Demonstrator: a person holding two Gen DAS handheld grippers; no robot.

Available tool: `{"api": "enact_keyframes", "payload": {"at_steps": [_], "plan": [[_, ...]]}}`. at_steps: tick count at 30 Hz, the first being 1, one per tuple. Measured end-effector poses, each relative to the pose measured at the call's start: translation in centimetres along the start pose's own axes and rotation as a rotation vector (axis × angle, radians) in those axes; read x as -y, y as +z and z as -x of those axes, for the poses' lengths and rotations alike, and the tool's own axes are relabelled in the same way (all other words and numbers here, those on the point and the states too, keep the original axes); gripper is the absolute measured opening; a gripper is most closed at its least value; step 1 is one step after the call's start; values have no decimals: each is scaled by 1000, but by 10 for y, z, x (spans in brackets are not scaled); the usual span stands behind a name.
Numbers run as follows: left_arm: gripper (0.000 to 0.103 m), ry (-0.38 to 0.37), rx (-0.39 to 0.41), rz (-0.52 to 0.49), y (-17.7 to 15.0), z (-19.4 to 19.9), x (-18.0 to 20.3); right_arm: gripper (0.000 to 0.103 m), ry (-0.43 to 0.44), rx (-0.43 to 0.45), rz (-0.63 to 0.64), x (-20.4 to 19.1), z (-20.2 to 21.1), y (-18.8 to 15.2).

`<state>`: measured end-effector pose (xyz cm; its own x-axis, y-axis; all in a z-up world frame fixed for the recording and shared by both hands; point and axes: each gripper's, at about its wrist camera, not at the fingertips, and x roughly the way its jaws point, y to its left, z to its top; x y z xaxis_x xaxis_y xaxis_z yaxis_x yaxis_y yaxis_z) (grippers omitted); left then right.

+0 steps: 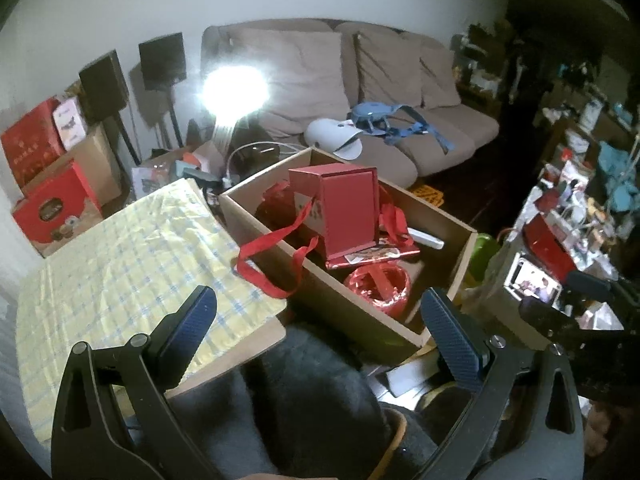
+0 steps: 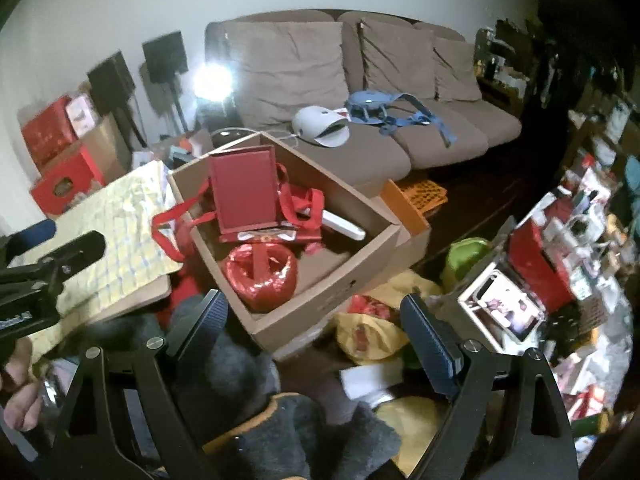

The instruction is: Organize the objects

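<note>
Behind the clutter you see a long beige fabric sofa (image 2: 360, 80) with a white dome-shaped device (image 2: 318, 126) and a blue strapped harness (image 2: 384, 114) on its seat. Two black box speakers on stands (image 1: 162, 60) stand by the white wall, beside a glaring bright lamp (image 1: 234, 90).

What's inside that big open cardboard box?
Inside the cardboard box: a red gift box standing upright, red ribbon handles, a shiny red ring-shaped bundle and a white stick-like object. Whatever lies beneath them is covered.

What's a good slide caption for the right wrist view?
Open right gripper hovers near a cardboard box of red gift items, sofa behind.
</note>
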<state>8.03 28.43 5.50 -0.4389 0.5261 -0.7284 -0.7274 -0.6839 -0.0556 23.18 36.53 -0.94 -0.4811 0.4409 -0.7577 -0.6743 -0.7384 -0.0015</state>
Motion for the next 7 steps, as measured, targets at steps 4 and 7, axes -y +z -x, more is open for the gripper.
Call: {"api": "enact_keyframes", "payload": {"at_steps": [4,7], "plan": [[102,-41,9,15,7,-9,-16,90,-57,-15,21,-13,-4,11],[102,-75,10,-14,20,-28,-26,90,-103,-34,16,-23,-16,22]]}}
